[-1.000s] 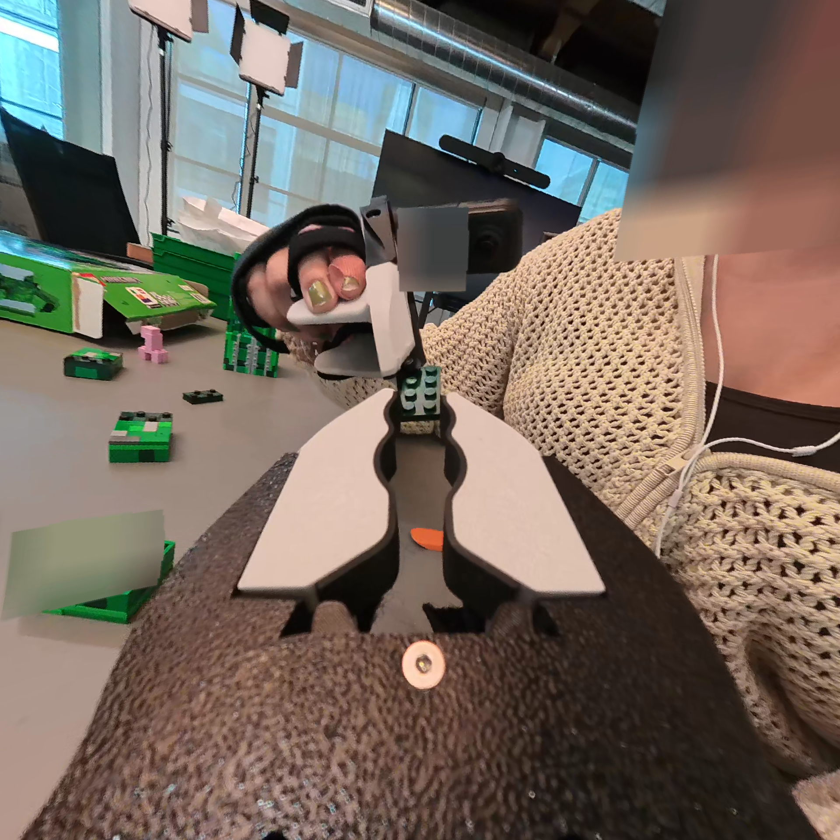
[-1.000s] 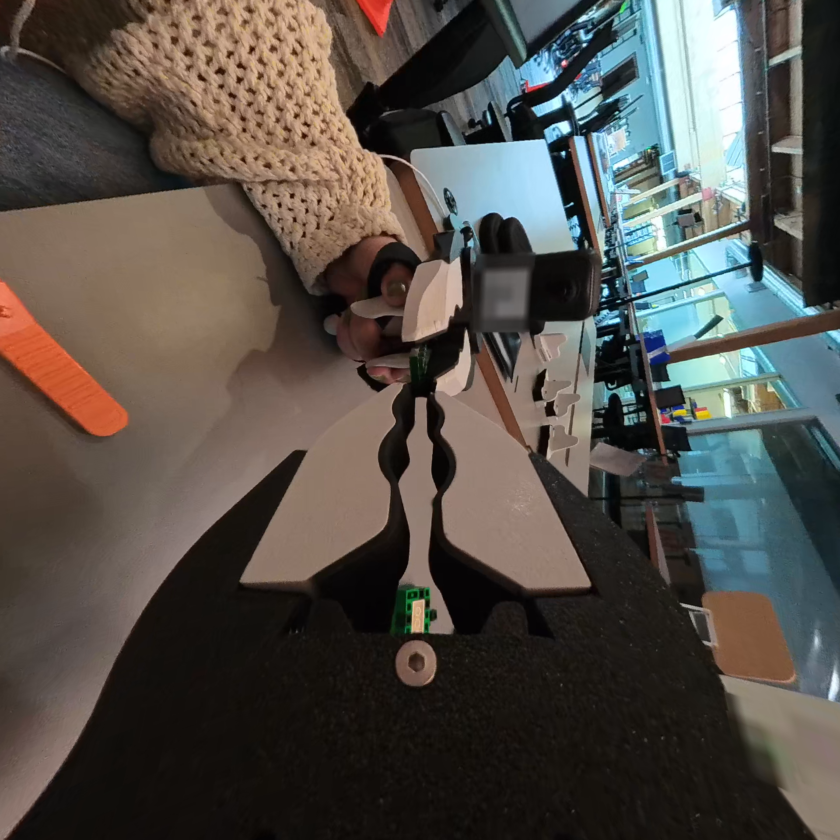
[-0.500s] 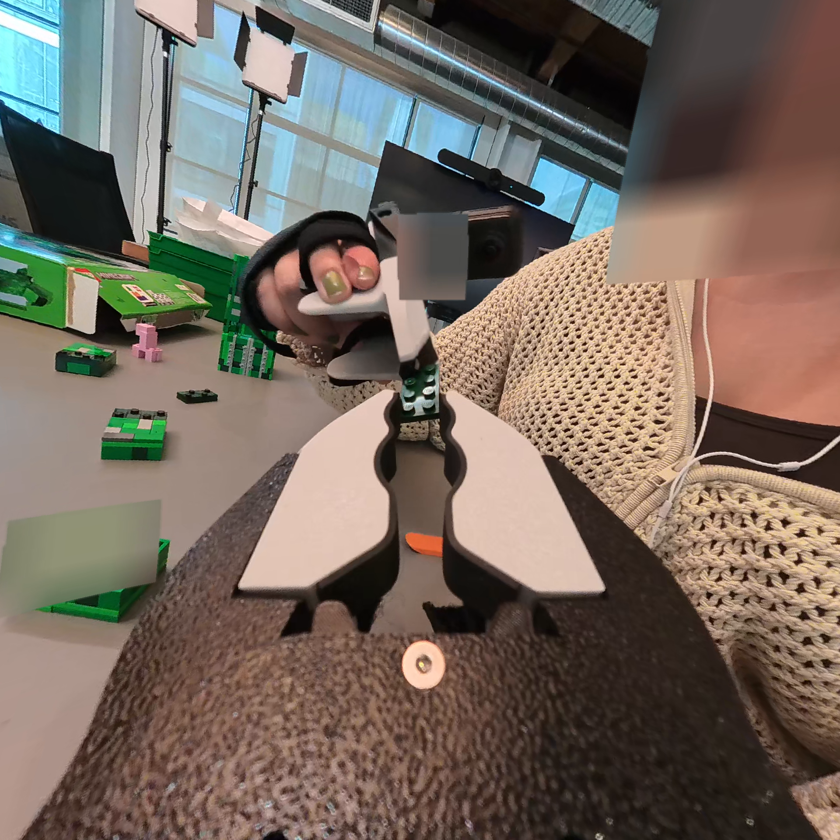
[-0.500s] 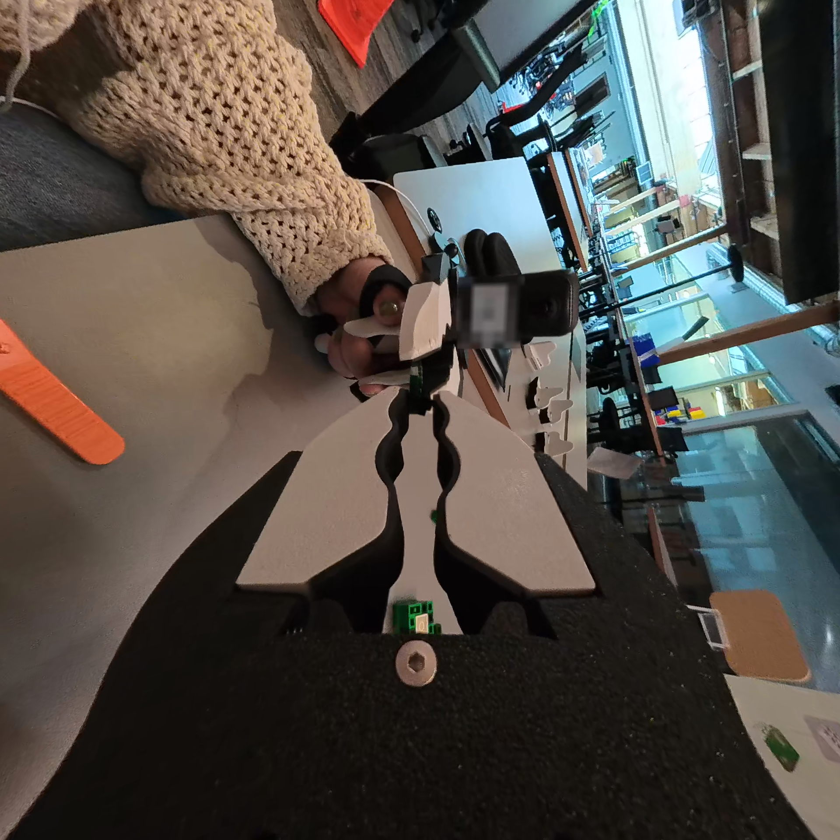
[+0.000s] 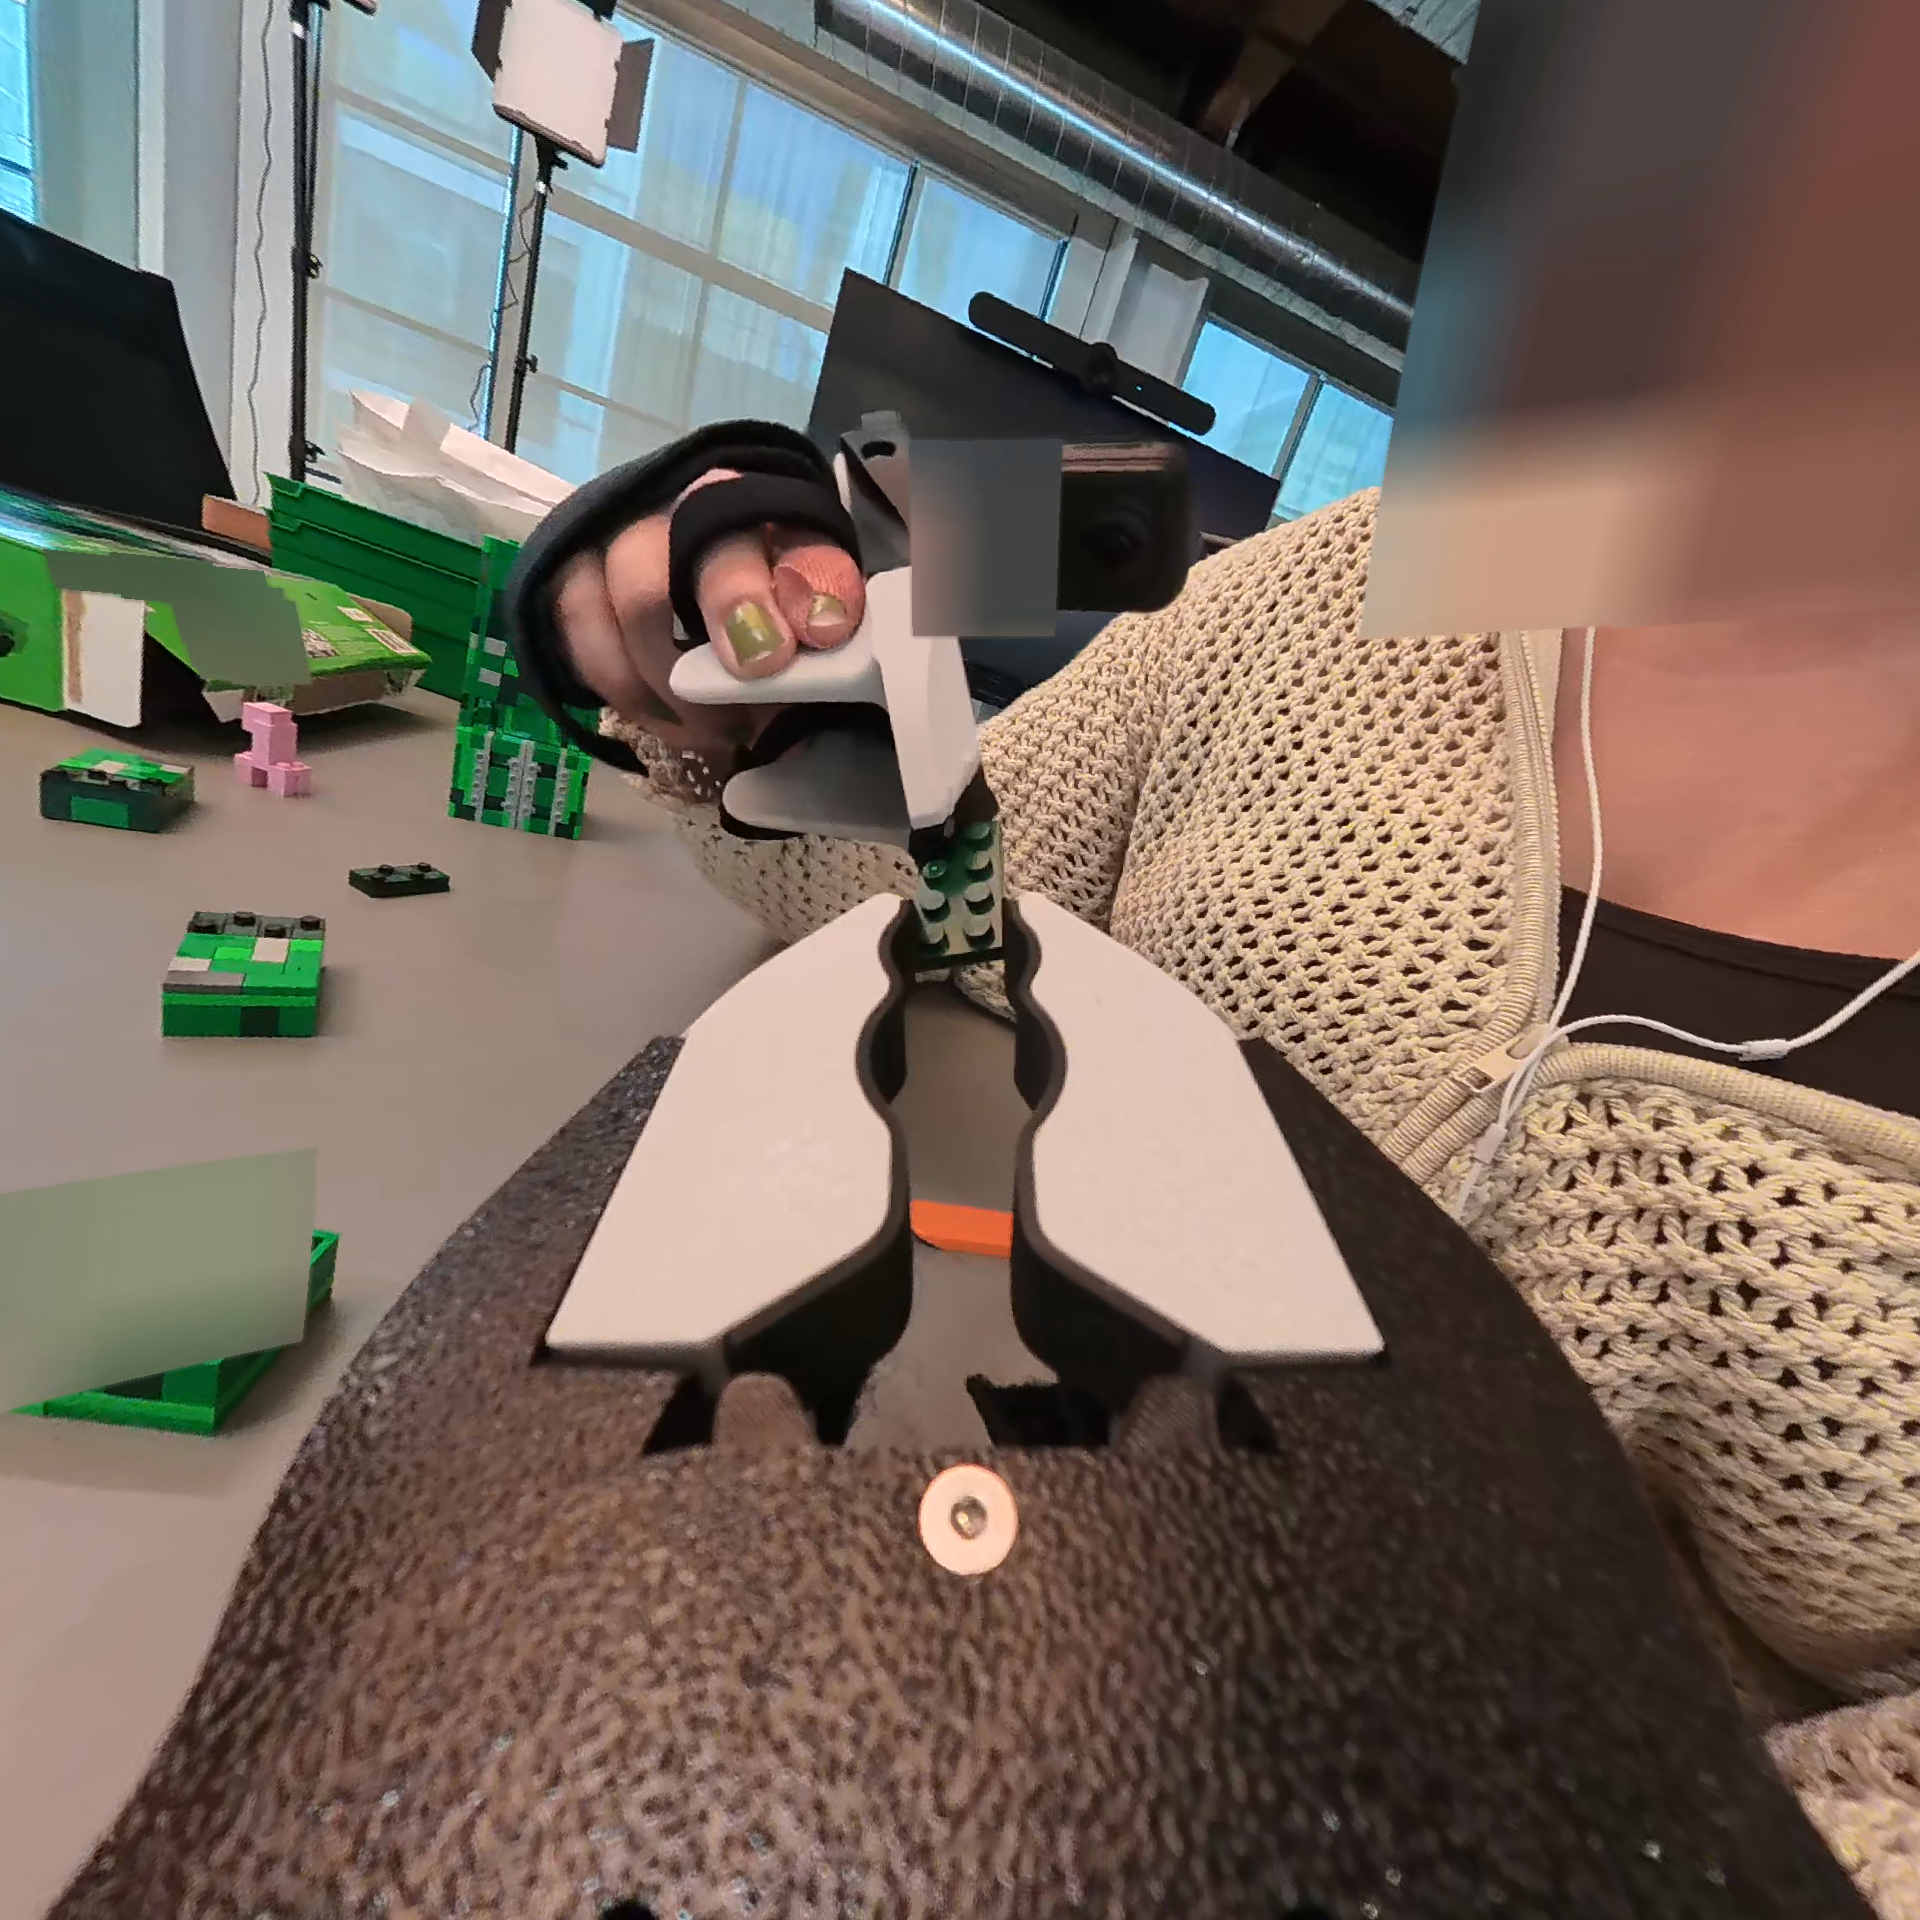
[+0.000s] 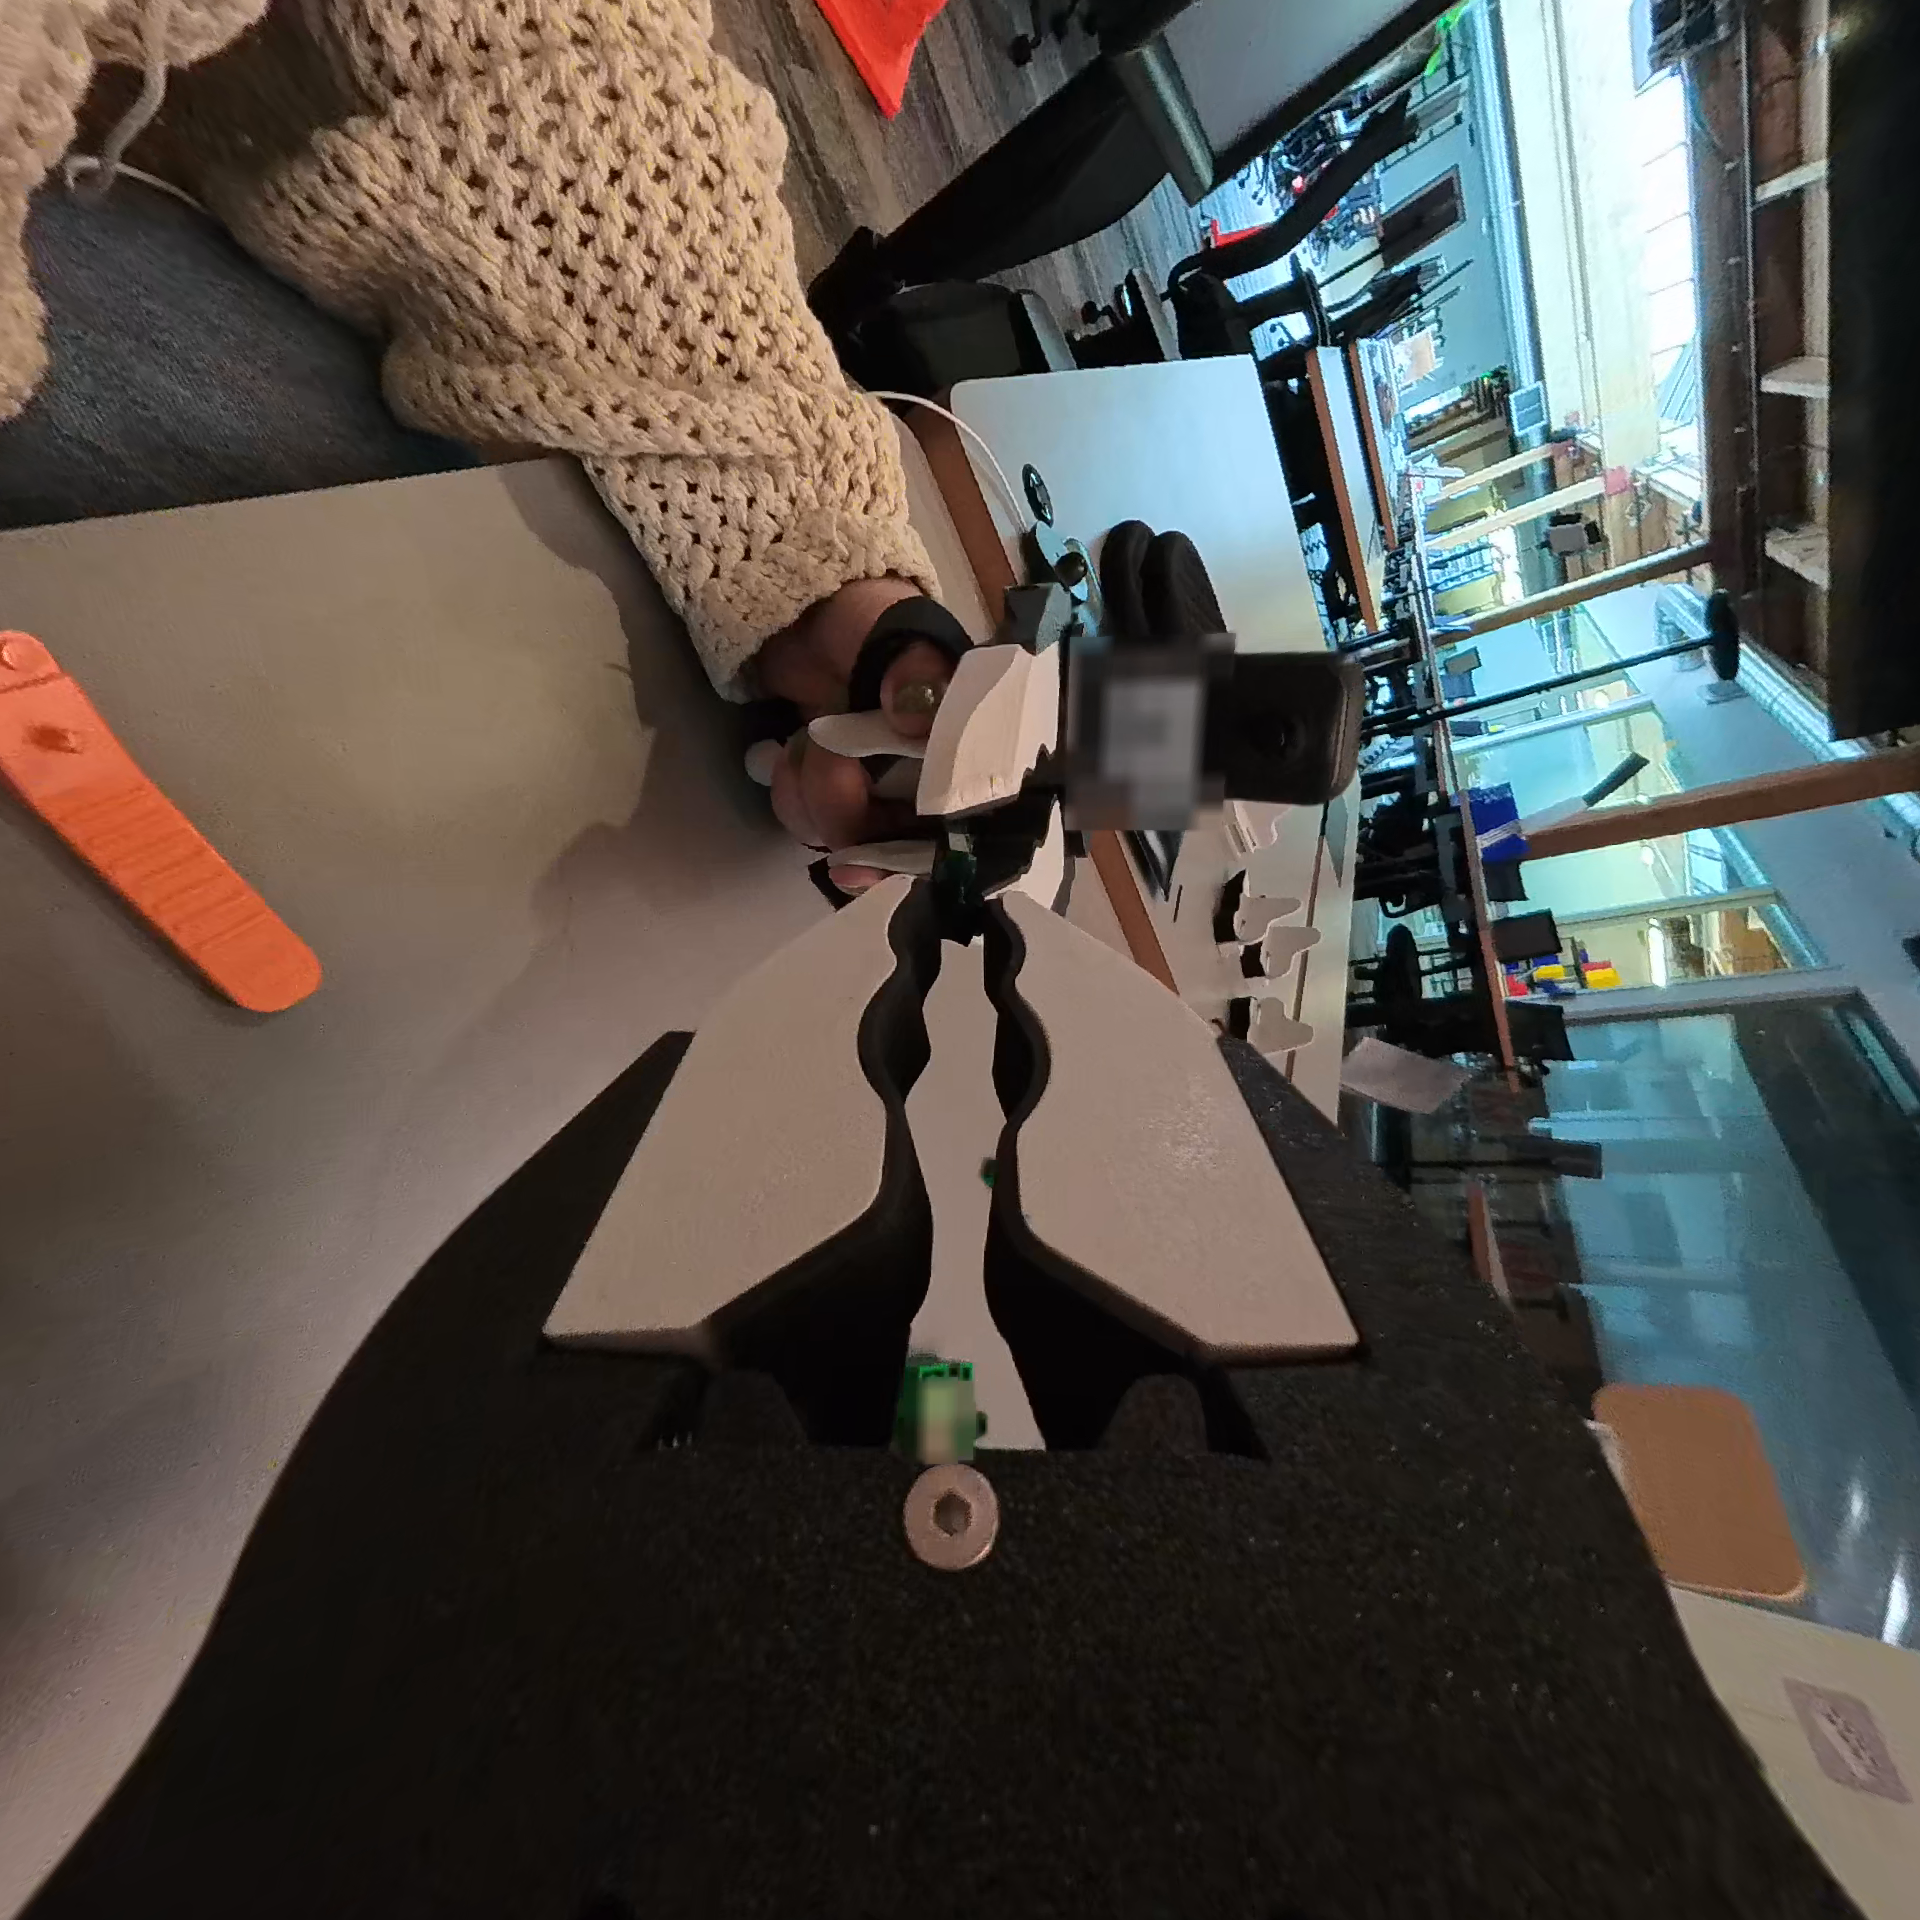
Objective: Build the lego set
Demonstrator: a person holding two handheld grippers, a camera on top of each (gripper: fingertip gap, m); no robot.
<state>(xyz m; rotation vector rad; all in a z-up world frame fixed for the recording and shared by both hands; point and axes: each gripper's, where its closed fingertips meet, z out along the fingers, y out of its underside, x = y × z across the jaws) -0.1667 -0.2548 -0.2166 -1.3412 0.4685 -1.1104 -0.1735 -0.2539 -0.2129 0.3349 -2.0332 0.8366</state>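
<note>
Lego pieces are held in the air between the two grippers, above the grey table (image 5: 436, 1039). A small dark-green studded brick assembly (image 5: 961, 906) is clamped at the tips of the left gripper (image 5: 958, 940), whose white fingers (image 5: 748, 1132) are drawn close around it. The right gripper (image 5: 935, 821) is seen from the front in the left wrist view, meeting the top of the same assembly; its tips are pressed on a small piece there, though what exactly is pinched is too small to tell. In the right wrist view the right gripper (image 6: 954, 925) is nearly closed, with the dark-green piece (image 6: 956, 883) at its tips and the left gripper (image 6: 987, 831) opposite. Loose builds are spread over the table on the far side: a green block (image 5: 241, 975), a dark flat plate (image 5: 399, 879), a pink figure (image 5: 270, 750), a green tower (image 5: 520, 748) and an opened green box (image 5: 218, 634). An orange brick separator (image 6: 145, 821) lies flat on the table.
</note>
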